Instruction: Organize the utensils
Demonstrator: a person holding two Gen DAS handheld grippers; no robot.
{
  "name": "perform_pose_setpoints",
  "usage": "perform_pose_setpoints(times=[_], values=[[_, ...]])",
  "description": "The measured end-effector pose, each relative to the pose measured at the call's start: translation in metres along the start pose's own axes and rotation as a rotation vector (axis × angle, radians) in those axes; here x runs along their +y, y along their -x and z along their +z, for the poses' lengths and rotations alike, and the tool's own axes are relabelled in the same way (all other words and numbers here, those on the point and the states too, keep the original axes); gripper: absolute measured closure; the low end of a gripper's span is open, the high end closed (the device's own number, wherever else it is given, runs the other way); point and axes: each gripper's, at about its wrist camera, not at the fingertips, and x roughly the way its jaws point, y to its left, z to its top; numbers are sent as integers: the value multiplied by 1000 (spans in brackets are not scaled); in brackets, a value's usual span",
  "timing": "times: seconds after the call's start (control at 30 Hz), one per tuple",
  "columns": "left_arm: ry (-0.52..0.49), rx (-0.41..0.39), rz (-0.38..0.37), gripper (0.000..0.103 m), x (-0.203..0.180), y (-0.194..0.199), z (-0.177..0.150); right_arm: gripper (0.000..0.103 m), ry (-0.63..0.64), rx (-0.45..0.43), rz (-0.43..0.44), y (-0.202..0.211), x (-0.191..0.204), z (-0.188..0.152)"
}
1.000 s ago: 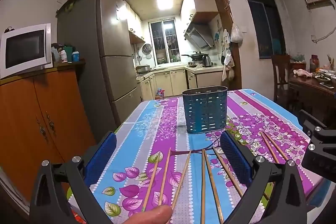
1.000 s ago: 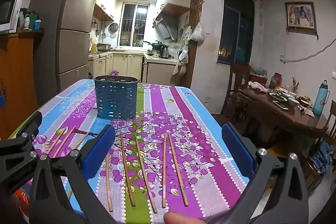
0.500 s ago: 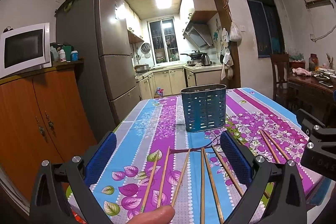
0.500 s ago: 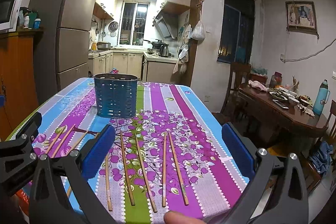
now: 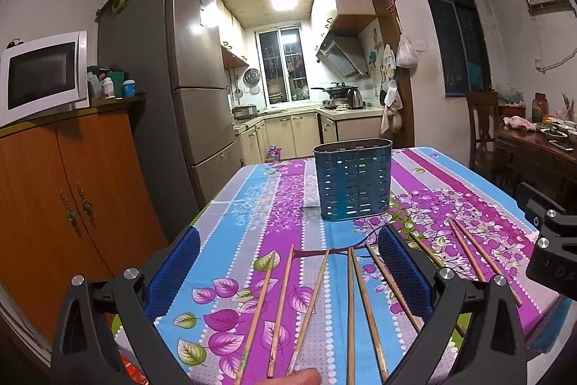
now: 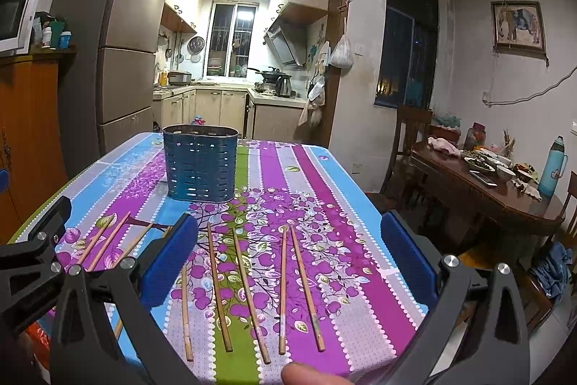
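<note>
Several wooden chopsticks (image 5: 281, 302) (image 6: 249, 291) lie loose in a row across the near half of a table with a purple and blue flowered cloth (image 5: 252, 204) (image 6: 324, 190). A blue perforated utensil holder (image 5: 352, 181) (image 6: 200, 164) stands upright and empty behind them, mid-table. My left gripper (image 5: 288, 271) hovers open above the left chopsticks, nothing between its blue pads. My right gripper (image 6: 288, 257) hovers open above the right chopsticks, also empty. Each gripper's black frame shows at the edge of the other's view.
An orange cabinet (image 5: 54, 190) with a microwave (image 5: 43, 74) and a tall fridge (image 5: 169, 96) stand left of the table. A dark wooden table (image 6: 487, 190) with dishes, a bottle and chairs stands to the right. A kitchen lies beyond the doorway.
Both views have dropped slightly lower and nearer the table's front edge. The chopsticks and holder have not moved; both grippers stay open.
</note>
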Motion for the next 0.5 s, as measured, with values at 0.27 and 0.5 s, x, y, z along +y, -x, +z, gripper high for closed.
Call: perform_pose_setpoints(times=[0.27, 0.5], values=[[-7, 7, -16, 4, -2, -1, 0, 5, 1, 6, 1, -1, 1, -1], [-8, 6, -14, 4, -2, -1, -1, 5, 7, 8, 3, -1, 2, -2]])
